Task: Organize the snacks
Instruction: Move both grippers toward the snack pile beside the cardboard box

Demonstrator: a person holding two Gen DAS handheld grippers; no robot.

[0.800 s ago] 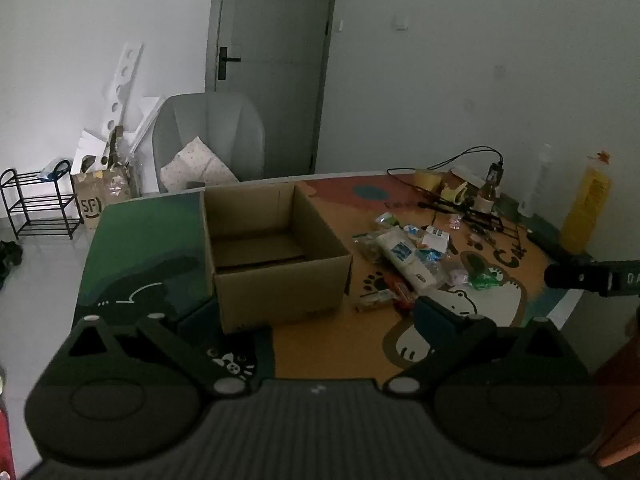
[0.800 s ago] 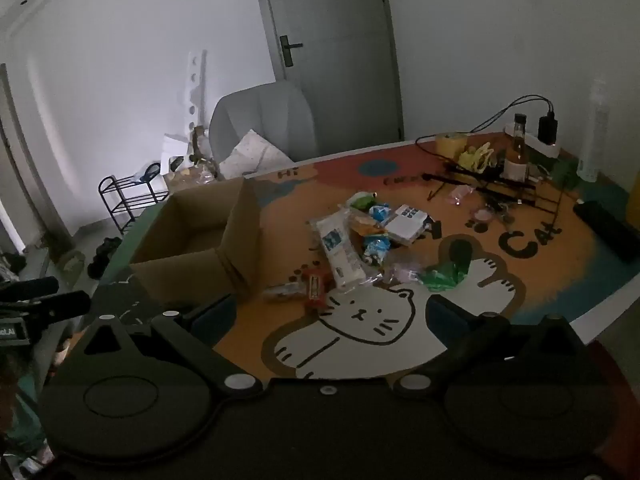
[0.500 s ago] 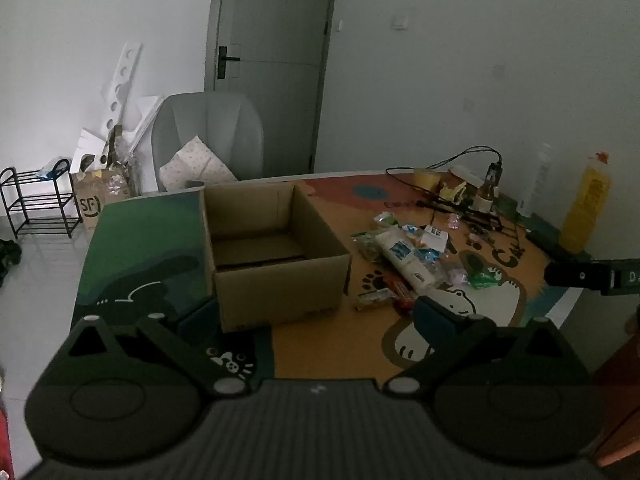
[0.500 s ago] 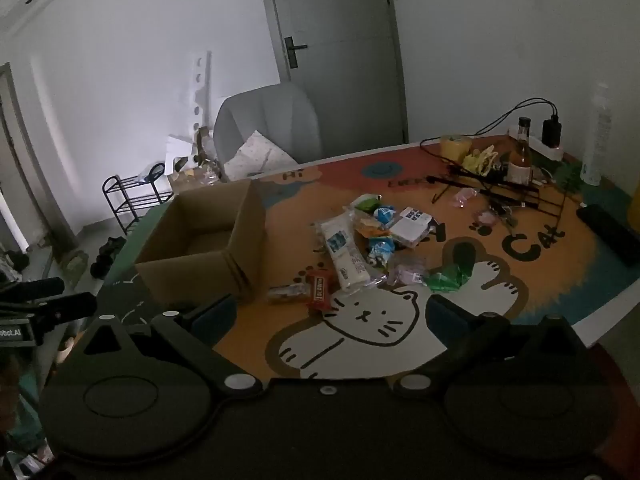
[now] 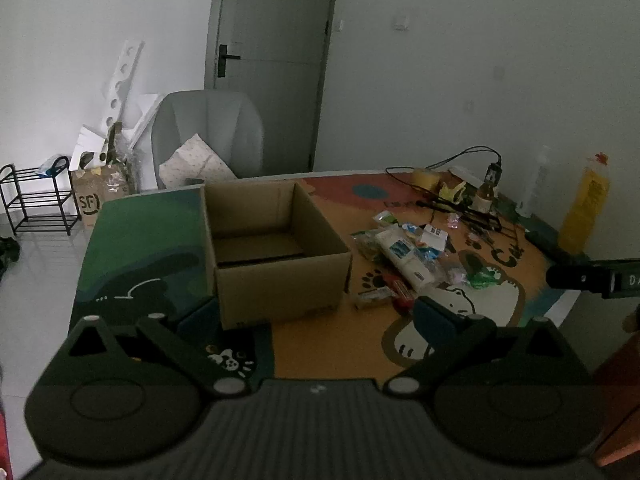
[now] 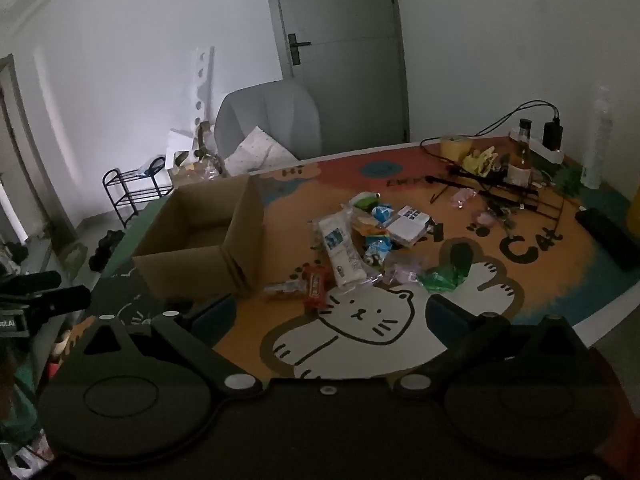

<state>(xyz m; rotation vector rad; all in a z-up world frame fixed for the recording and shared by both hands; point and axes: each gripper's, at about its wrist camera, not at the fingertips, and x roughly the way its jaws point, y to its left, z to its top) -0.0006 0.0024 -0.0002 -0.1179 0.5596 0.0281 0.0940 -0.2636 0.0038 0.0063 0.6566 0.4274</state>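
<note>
Hovering short of the table, both my grippers, left gripper (image 5: 316, 312) and right gripper (image 6: 328, 316), spread wide and empty. Item: snacks (image 6: 360, 240), heaped loose on the cat-print mat (image 6: 360, 328), beside the open cardboard box (image 5: 276, 248), presumably their destination. Legible: "CAT" (image 6: 528, 244) on mat; "SF" on floor carton (image 5: 90, 203).

"SF" is printed on the floor carton (image 5: 93, 203); "CAT" and "HI" are printed on the worktop mat (image 6: 532, 246)

Dim home room — grey armchair (image 5: 208, 136), shoe rack (image 5: 38, 200), closed door (image 5: 272, 60), cat-print table mat (image 6: 360, 320).
</note>
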